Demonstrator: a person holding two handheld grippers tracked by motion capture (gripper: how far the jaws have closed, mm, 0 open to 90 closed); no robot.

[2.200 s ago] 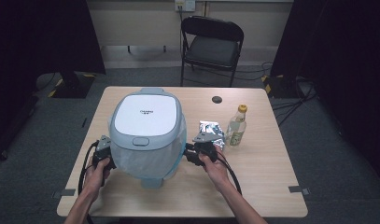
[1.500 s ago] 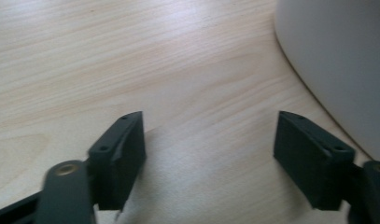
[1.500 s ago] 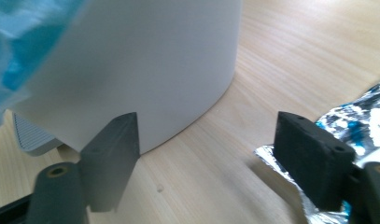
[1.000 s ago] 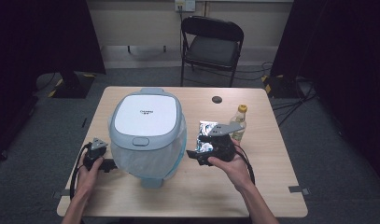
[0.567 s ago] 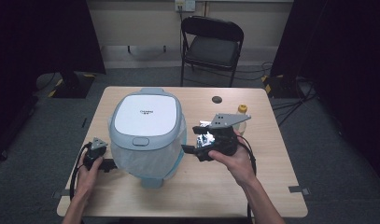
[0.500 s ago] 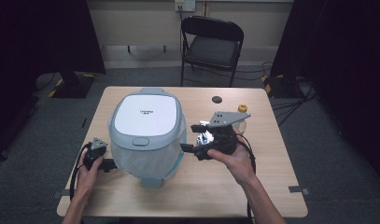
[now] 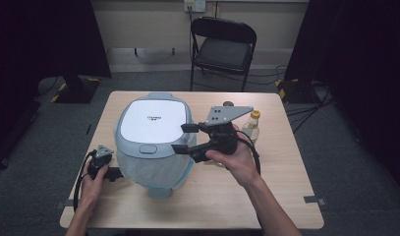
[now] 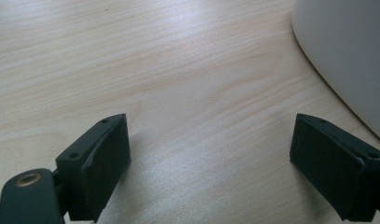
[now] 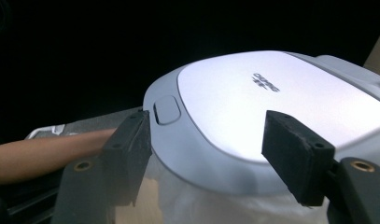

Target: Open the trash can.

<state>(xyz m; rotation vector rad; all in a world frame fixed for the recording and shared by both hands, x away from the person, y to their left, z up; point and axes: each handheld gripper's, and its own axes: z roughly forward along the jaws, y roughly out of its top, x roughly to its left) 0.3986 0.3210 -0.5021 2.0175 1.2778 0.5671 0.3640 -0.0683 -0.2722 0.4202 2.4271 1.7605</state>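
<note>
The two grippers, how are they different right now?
The left gripper sits low beside the rice cooker, jaws over the table. The right gripper is raised, level with the cooker's lid, its jaws just closing a little. Both are open and hold nothing.

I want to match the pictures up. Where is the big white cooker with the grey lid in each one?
High view: cooker sits left of the table's middle.
Left gripper view: its white side fills the upper right corner.
Right gripper view: its lid spreads across the middle and right.
Shared landmark: the lid's grey button.
</note>
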